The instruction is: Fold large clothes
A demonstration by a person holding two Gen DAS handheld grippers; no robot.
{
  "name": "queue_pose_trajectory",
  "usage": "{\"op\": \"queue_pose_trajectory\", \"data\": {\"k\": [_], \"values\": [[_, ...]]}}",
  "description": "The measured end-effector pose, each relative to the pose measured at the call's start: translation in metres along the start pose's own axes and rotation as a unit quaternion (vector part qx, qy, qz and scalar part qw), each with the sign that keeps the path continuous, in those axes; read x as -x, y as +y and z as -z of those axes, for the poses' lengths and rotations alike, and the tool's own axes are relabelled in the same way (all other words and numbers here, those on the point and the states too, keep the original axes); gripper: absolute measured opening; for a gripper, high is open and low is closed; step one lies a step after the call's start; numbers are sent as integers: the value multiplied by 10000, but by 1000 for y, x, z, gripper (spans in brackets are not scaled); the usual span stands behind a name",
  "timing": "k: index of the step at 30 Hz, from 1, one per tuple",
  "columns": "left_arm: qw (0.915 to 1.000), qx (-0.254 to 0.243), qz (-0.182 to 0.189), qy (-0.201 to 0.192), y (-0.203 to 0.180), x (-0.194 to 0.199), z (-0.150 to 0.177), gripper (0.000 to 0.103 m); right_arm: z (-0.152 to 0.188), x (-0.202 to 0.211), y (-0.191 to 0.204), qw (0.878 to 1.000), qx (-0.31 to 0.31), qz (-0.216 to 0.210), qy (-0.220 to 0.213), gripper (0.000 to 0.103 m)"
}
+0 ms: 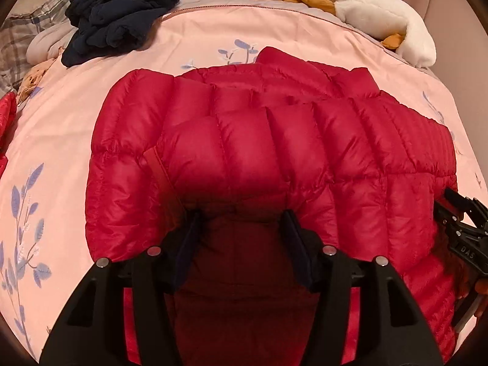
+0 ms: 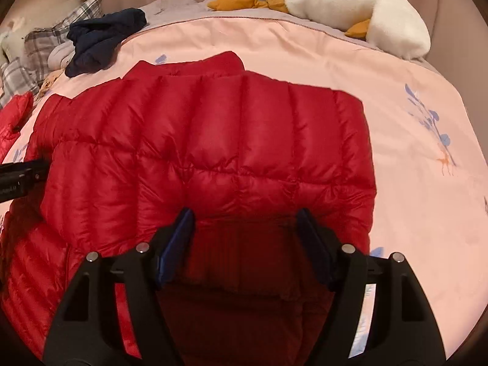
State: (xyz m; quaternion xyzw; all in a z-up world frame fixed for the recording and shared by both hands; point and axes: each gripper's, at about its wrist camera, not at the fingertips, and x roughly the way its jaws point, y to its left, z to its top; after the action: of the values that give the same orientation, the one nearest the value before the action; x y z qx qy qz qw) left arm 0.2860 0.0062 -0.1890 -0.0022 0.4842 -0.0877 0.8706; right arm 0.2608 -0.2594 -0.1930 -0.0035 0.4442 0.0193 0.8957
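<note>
A red quilted puffer jacket (image 1: 259, 140) (image 2: 198, 152) lies folded over on the pink duvet (image 1: 61, 140) (image 2: 411, 183), its collar at the far edge. My left gripper (image 1: 242, 222) hovers over the jacket's near left part with its jaws open; the pads press on nothing. My right gripper (image 2: 245, 219) stands open over the near right part, the fabric lying below its blue pads (image 2: 180, 238). In the left wrist view the right gripper (image 1: 457, 225) shows at the right edge beside the jacket. The right wrist view catches the left gripper (image 2: 21, 180) at its left edge.
A crumpled navy garment (image 1: 119, 15) (image 2: 100, 39) lies at the back left next to a plaid pillow (image 1: 27, 30) (image 2: 45, 39). A white plush goose (image 1: 381, 18) (image 2: 350, 9) lies at the back right. More red quilted fabric (image 1: 6, 116) (image 2: 15, 113) shows at the left edge.
</note>
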Motion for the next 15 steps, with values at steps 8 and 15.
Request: {"op": "queue_pose_trajectory", "data": {"k": [8,15], "values": [[9976,384,568,-132,19,48,11,84,14,63,-23,9960,-584,-540,-396,78],[9927,776,918,-49,74,91,92,91,82,116,-66,9923,-994,-710,-195,82]]}}
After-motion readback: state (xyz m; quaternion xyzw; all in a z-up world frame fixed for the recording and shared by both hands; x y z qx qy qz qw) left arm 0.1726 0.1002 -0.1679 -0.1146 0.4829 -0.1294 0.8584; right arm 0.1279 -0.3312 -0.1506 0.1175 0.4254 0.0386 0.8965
